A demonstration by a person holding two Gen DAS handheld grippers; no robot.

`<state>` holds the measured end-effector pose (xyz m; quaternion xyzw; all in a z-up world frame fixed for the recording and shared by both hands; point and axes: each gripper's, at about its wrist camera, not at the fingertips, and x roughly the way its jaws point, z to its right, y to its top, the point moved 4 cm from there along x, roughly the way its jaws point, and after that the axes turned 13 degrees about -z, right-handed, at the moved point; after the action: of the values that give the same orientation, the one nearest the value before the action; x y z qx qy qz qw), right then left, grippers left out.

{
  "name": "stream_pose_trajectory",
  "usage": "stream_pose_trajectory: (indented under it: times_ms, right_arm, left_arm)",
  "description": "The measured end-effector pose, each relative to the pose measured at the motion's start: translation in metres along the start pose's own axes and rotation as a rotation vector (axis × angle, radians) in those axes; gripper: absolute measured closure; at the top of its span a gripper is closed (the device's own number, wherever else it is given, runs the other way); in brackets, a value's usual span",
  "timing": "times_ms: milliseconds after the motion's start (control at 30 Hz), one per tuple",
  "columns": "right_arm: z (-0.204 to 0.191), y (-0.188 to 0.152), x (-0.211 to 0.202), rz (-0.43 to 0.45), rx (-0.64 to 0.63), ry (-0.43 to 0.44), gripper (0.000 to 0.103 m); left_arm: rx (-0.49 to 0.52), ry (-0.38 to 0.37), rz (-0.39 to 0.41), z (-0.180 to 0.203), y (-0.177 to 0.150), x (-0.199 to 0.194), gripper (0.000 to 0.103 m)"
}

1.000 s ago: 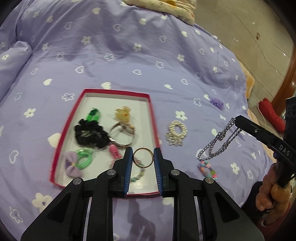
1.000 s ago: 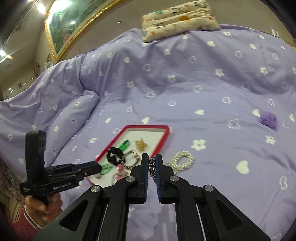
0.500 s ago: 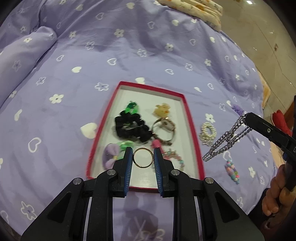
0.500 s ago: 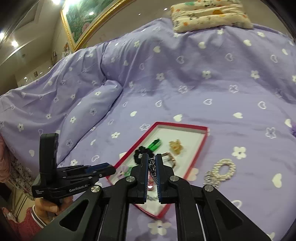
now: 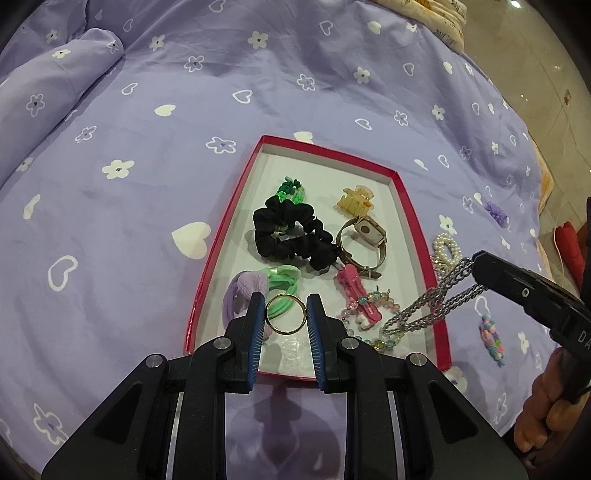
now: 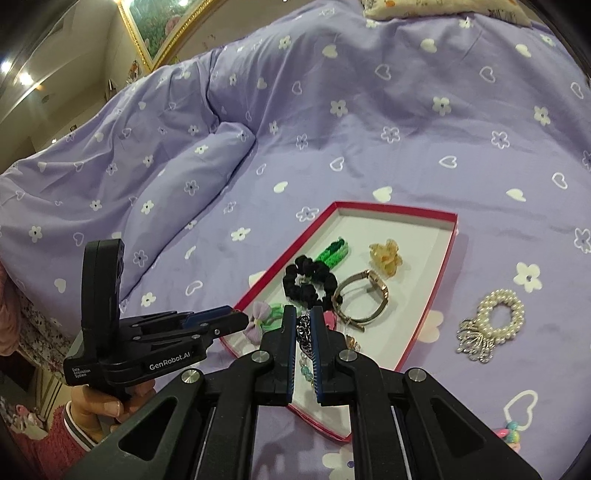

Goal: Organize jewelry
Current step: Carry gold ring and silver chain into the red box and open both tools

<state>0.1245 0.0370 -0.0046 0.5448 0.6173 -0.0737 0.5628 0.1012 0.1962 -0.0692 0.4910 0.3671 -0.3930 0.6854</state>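
The left gripper (image 5: 286,319) holds a gold ring (image 5: 286,314) between its jaws above the near end of the red tray (image 5: 421,258). The right gripper (image 6: 303,332) has its jaws narrowed on a silver chain (image 5: 432,302) hanging over the tray's right edge. The tray lies on a bed with a purple bedspread (image 5: 147,147); a gilt-framed picture (image 6: 155,33) hangs on the far wall.

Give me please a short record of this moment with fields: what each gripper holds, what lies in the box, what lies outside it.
left gripper: shut on gold ring, above the near end of the red box
right gripper: shut on silver chain, which hangs over the box's right edge
in box: black scrunchie, watch, amber claw clip, pink clip
outside box, on bedspread: pearl bracelet, colourful bead piece
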Motion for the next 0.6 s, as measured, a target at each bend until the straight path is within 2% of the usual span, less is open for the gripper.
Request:
stream_pose_trajectory:
  times_ms: [600]
  right_arm:
    - [0.033,-0.016,0.057,-0.150,0.086,0.013,0.096]
  left_arm:
    - [0.018,0.016,-0.075,-0.005,0.001,0.038,0.082]
